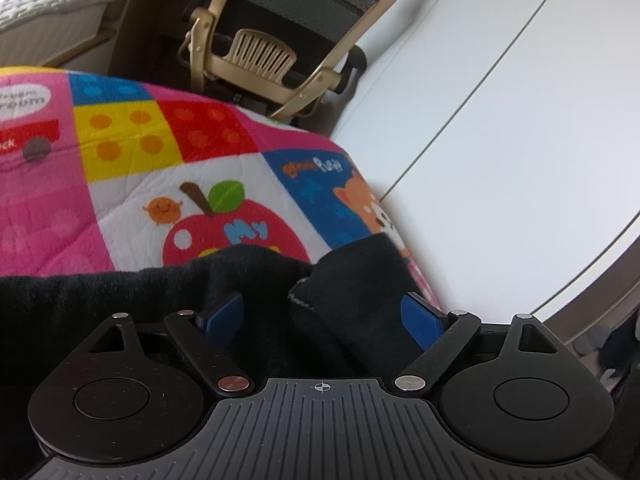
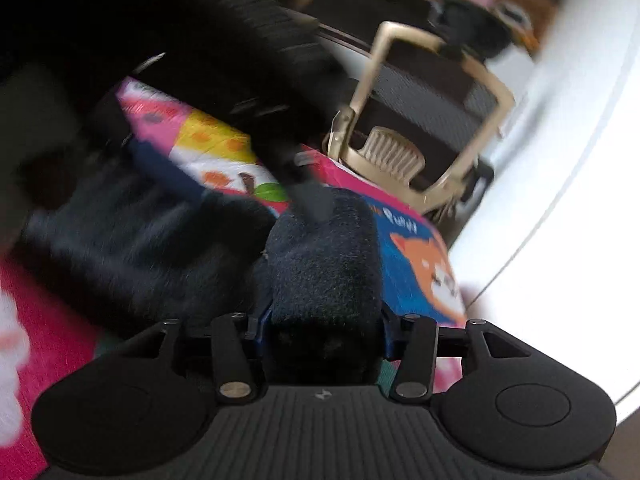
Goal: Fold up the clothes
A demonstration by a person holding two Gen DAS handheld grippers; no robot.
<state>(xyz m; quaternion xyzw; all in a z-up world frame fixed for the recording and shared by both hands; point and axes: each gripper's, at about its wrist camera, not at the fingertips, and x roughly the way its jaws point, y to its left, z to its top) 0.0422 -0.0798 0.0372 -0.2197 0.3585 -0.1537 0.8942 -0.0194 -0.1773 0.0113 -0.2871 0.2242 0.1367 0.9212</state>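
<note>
Gripping one black garment (image 1: 248,280): two grippers, left (image 1: 320,312), right (image 2: 324,320).

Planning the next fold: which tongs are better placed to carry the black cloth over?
Right tongs: a thick bunch of black fleece garment sits between them. Left tongs stand wider around a loose edge.

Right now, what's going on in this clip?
A person with tongs in each hand is handling a black garment on a colourful quilted mat. The left tongs have dark fabric bunched between their blue pads, which stand fairly wide apart. The right tongs also have a thick wad of the cloth between them; that view is motion-blurred. No neat fold shows yet. A beige chair stands behind.
</note>
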